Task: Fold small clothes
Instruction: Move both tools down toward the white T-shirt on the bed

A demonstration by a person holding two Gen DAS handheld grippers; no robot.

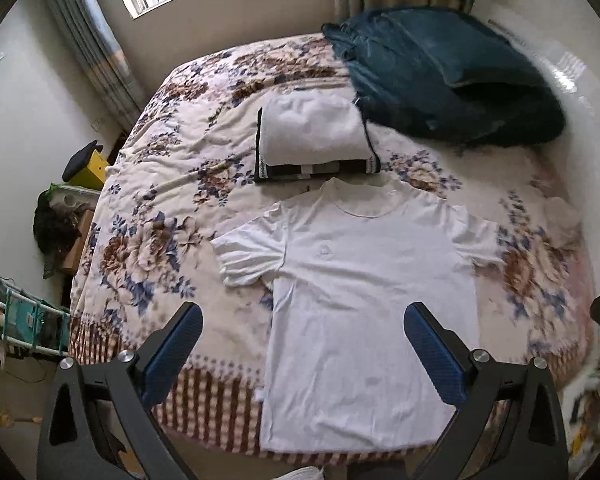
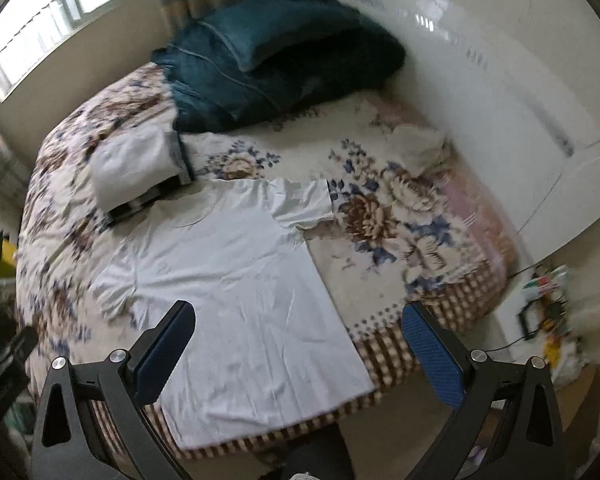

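Observation:
A white short-sleeved T-shirt point(image 1: 364, 300) lies spread flat, front up, on the floral bedspread point(image 1: 152, 248), its hem at the near edge of the bed. The right wrist view shows the same T-shirt point(image 2: 236, 304) from the right side. My left gripper point(image 1: 302, 316) hovers open above the shirt's lower left part, holding nothing. My right gripper point(image 2: 298, 312) is open too, above the shirt's lower right edge and the bedspread point(image 2: 400, 216). Neither touches the cloth.
A stack of folded clothes point(image 1: 312, 136) with a white piece on top sits just beyond the shirt's collar. A dark teal blanket point(image 1: 440, 76) is heaped at the far right by the wall. A crumpled pale garment point(image 2: 424, 148) lies near the wall. Clutter stands on the floor at both sides.

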